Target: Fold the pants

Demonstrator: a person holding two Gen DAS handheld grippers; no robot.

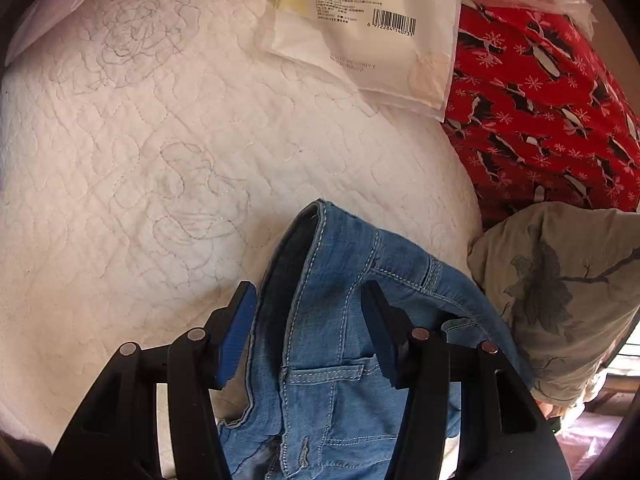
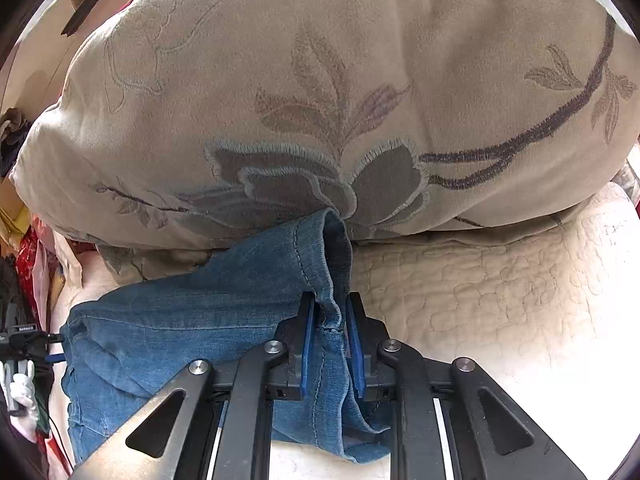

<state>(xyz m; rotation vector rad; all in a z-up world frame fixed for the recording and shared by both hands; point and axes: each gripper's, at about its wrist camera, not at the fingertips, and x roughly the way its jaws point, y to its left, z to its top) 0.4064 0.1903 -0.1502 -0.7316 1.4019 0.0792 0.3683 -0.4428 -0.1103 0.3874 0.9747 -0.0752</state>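
The pants are light blue denim jeans (image 1: 320,320) lying on a white quilted bed cover (image 1: 160,160). In the left wrist view the waistband and pocket area lie between the fingers of my left gripper (image 1: 306,300), which is open and straddles the cloth. In the right wrist view my right gripper (image 2: 330,308) is shut on a leg hem of the jeans (image 2: 280,280), with the hem bunched upright between its blue pads (image 2: 308,344). The rest of the leg spreads to the left across the bed.
A large beige floral pillow (image 2: 320,100) lies just behind the right gripper and shows at the right of the left wrist view (image 1: 560,280). A red patterned cloth (image 1: 540,120) and a plastic packet (image 1: 360,20) lie at the far side. The white quilted cover (image 2: 500,300) stretches right.
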